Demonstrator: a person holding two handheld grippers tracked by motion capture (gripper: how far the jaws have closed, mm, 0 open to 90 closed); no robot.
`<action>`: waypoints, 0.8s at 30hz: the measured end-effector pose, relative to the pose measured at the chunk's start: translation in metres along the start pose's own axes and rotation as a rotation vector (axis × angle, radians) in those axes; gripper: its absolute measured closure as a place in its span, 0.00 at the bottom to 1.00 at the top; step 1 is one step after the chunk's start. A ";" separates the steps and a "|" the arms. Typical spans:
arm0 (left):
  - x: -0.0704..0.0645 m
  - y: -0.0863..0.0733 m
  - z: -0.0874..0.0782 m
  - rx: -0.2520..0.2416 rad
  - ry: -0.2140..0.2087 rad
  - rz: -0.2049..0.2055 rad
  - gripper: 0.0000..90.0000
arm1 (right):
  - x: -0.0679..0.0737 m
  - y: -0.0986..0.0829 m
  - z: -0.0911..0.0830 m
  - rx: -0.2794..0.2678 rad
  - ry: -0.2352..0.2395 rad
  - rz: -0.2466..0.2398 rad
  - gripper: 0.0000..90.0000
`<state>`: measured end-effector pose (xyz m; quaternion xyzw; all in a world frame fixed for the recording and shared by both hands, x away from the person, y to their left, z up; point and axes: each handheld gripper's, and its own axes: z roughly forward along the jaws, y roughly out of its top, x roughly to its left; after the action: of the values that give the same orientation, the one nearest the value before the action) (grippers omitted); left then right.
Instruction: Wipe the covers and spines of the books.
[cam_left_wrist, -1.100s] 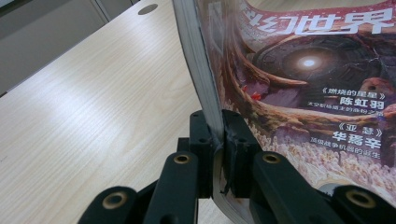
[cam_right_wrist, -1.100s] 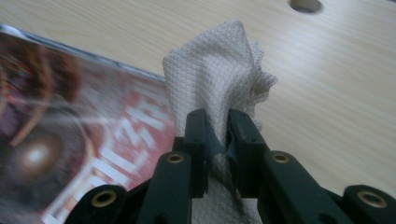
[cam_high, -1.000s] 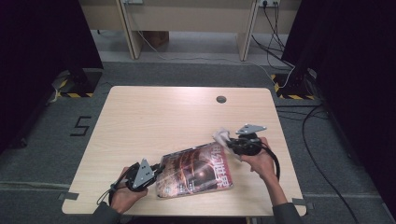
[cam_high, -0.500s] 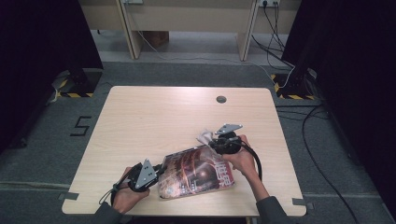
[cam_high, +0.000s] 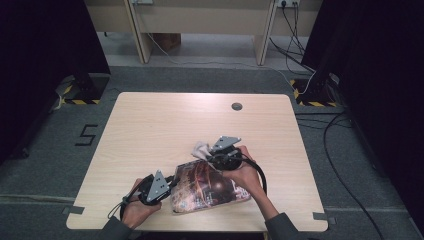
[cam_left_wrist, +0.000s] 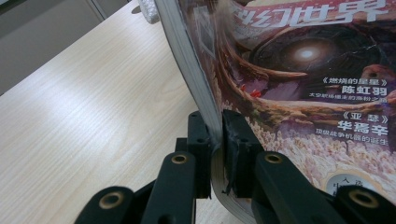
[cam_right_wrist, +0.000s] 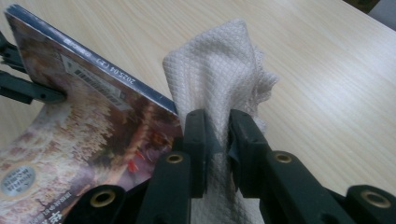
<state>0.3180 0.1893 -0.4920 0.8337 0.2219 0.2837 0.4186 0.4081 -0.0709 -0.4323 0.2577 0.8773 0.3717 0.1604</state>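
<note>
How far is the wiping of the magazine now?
Done: the left claw is shut on the magazine edge, and the right claw is shut on the white cloth. In hand: the cloth sits at the magazine's far corner. Left: probably wiping across the cover.

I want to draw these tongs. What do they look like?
Both tongs have two black jaws on black link arms with brass-coloured rivets. On top of each sits a grey three-cornered plate, and a black cable loops from the right one. The person wears dark grey sleeves.
</note>
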 end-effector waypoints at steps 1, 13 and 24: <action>0.000 0.000 0.000 -0.003 -0.001 -0.002 0.91 | -0.001 0.000 0.000 0.000 0.000 0.003 0.87; -0.001 0.001 0.002 0.004 0.008 0.009 0.90 | 0.012 0.009 -0.001 -0.017 0.018 -0.021 0.87; -0.002 0.001 0.002 0.007 0.018 0.018 0.90 | 0.054 0.035 -0.002 -0.081 0.089 -0.117 0.86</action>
<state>0.3184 0.1862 -0.4929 0.8346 0.2189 0.2940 0.4112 0.3746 -0.0205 -0.4101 0.1826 0.8813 0.4081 0.1530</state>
